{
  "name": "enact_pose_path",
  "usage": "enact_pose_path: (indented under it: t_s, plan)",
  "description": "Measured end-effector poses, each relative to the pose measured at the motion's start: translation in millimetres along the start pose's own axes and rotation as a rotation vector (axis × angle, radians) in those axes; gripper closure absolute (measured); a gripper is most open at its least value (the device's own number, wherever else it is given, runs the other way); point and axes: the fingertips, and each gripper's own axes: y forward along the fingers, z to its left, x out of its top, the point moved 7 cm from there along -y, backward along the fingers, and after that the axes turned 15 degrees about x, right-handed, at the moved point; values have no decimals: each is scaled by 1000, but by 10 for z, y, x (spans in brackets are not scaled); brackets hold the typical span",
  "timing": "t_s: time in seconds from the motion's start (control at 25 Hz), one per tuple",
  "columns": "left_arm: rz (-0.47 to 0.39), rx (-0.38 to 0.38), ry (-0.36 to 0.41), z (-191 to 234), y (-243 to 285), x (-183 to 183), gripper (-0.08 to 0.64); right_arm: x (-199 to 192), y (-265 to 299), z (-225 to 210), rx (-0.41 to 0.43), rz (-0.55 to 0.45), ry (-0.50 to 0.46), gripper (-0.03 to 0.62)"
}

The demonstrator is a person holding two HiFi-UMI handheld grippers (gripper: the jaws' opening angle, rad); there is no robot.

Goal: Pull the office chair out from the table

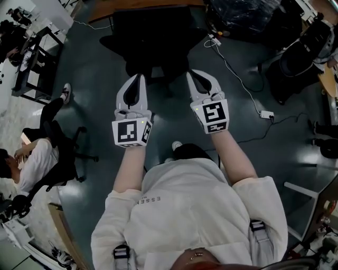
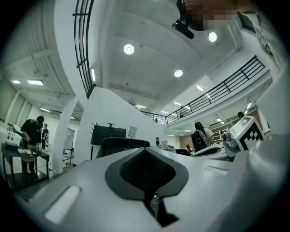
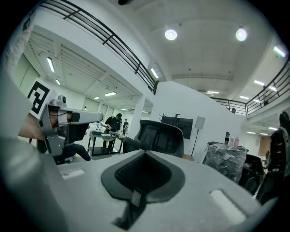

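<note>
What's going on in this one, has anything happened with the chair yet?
A person stands facing a black office chair that sits pushed in at the wooden table. They hold the left gripper and the right gripper out side by side towards the chair's back. Both pairs of jaws are shut with nothing between them, and neither gripper touches the chair, so the pull has not begun.

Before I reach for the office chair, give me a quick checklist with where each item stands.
1. Left gripper open: not ok, jaws shut on nothing.
2. Right gripper open: not ok, jaws shut on nothing.
3. Office chair ahead of both grippers: ok, tucked at the table.
4. Grip on chair: not ok, neither touches it.
5. Cable clear of wheels: cannot tell, it runs close by on the right.
</note>
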Motion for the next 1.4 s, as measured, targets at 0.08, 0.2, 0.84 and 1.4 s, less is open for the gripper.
enact_pose_path:
  t_s: [0.08,0.2,0.84,1.4]
  plan:
    - [11,-16,5,39,-211,4,543,-37,-112,194,-18,4,19,600]
    - [23,-39,11,80,-544,29,543,-76,-284,500,-32,17,48,600]
    - [64,-34,-32,50,-1542,55,543,-176,-911,1290,-19,67,86,600]
    - [107,-35,-35,-553,-2031,-79,543,-564,-1522,1465,71,75,158,600]
